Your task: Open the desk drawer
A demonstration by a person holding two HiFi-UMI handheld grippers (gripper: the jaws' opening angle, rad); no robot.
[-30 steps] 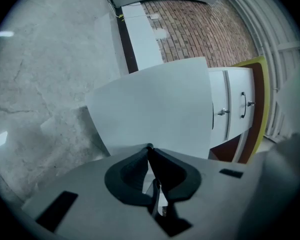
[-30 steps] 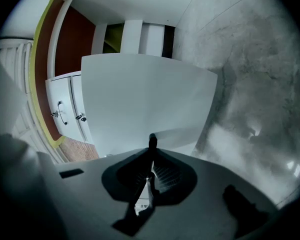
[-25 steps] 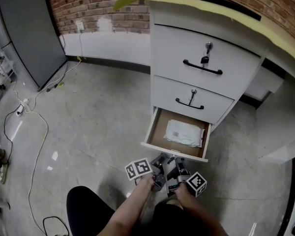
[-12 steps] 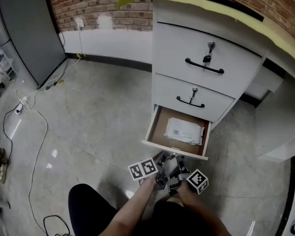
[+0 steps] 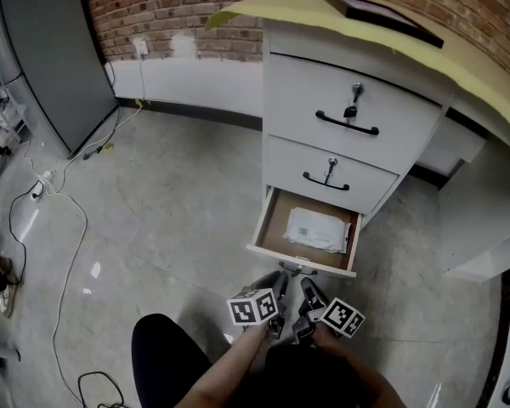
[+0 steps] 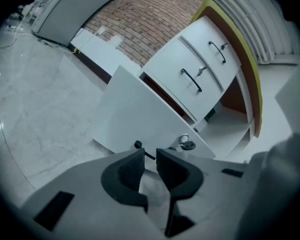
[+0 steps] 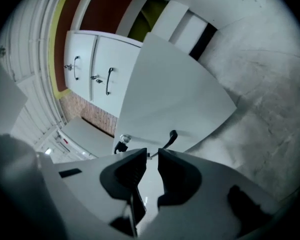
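Note:
The bottom desk drawer (image 5: 263, 224) stands pulled out, with a white packet (image 5: 316, 228) lying inside. Its white front (image 6: 135, 114) (image 7: 175, 89) carries a thin black handle (image 6: 138, 145) (image 7: 171, 135) and a key (image 6: 186, 144) (image 7: 122, 143). Both grippers hover side by side just before that front. My left gripper (image 5: 272, 286) (image 6: 149, 156) has just been opening its jaws; a narrow gap shows and the handle lies just beyond the tips, not pinched. My right gripper (image 5: 308, 289) (image 7: 152, 156) shows a similar narrow gap, with the handle at its tips.
Two shut drawers sit above, each with a black handle (image 5: 348, 127) (image 5: 327, 181) and a key. A yellow desktop (image 5: 272, 2) overhangs them. Cables (image 5: 59, 202) trail over the floor at left, by a dark panel (image 5: 42, 49). The person's leg (image 5: 166, 355) is below.
Both grippers have drawn a little back from the drawer front towards the person and rolled, their marker cubes turning. The drawer stays open as before.

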